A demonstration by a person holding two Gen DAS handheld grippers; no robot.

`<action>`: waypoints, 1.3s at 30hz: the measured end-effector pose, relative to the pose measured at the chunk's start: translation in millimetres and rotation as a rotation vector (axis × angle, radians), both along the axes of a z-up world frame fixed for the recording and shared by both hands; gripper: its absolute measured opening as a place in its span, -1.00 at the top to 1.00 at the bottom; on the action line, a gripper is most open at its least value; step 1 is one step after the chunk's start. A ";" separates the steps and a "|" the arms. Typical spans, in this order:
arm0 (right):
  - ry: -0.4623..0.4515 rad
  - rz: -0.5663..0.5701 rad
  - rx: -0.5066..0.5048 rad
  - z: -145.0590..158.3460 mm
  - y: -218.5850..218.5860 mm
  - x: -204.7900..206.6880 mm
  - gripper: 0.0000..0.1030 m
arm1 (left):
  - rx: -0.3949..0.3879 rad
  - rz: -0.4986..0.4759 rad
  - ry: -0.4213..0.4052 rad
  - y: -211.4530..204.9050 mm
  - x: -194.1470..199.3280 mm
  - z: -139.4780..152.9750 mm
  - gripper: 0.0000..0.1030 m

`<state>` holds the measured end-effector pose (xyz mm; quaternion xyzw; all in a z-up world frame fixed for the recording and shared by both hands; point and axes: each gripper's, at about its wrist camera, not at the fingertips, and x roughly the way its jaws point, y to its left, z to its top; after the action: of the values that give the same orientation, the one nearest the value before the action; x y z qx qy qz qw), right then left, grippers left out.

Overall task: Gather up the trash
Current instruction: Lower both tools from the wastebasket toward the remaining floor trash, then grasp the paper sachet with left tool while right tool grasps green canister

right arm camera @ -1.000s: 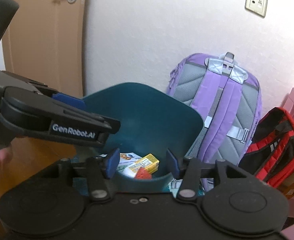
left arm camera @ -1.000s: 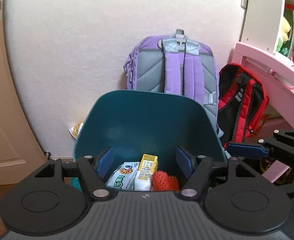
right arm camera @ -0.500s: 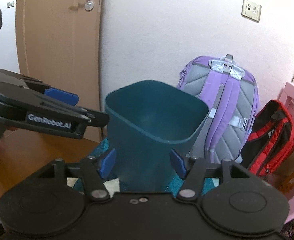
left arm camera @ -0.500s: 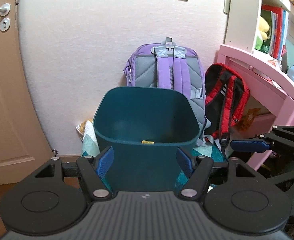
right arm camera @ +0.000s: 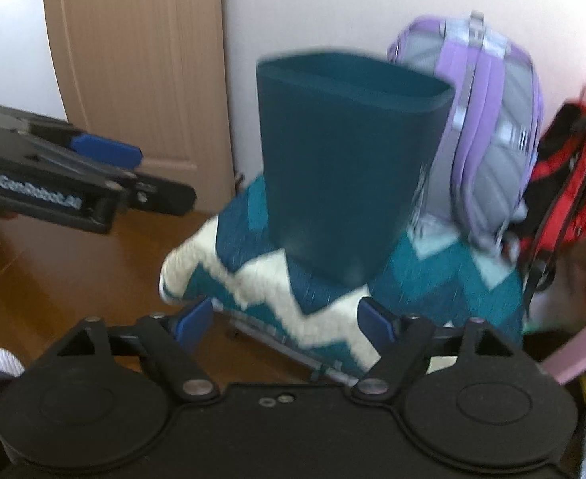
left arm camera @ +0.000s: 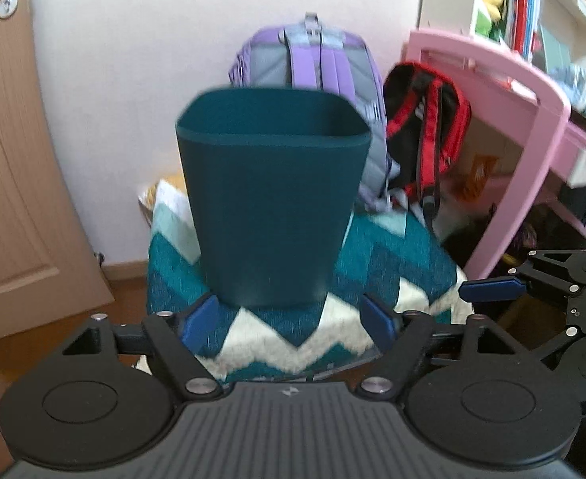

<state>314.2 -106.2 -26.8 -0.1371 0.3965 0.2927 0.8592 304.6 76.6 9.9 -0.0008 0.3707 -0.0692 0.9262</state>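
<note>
The jaws of the left gripper and right gripper have just been opening and are seen apart, nothing between them. At frame centre, the teal bin is stood on a zigzag blanket. The next piece of trash must probably be sought; none is visible.

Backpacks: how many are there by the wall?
2. A purple backpack leans on the wall behind the teal bin; a red-and-black backpack sits beside it, by the pink desk.

Both tools now sit farther back from the bin, its contents no longer visible; the left tool and right tool have just been opening, empty.
</note>
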 end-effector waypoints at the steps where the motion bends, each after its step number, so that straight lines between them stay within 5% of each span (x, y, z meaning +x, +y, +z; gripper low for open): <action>1: 0.013 -0.006 -0.005 -9.6 -1.4 -3.6 -0.60 | 0.002 -0.004 0.013 1.1 -2.9 -9.9 -0.53; 10: 0.152 -0.028 -0.071 -120.5 -6.9 -19.2 -0.89 | -0.015 -0.025 0.157 14.9 -4.9 -106.6 -0.58; 23: 0.456 -0.145 -0.205 -300.9 -2.2 -36.5 -0.90 | -0.049 -0.138 0.419 16.6 26.8 -268.3 -0.69; 33: 0.678 -0.301 -0.213 -404.9 -9.8 -49.4 -0.90 | 0.027 -0.317 0.574 -7.6 36.9 -388.5 -0.69; 39: 0.788 -0.372 -0.269 -459.1 -20.9 -47.5 -0.89 | 0.187 -0.410 0.602 -29.5 26.8 -459.6 -0.70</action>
<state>266.7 -127.1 -485.9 -0.0521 0.7455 0.1089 0.6555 331.4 47.1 -449.6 0.1375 0.6235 -0.2158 0.7388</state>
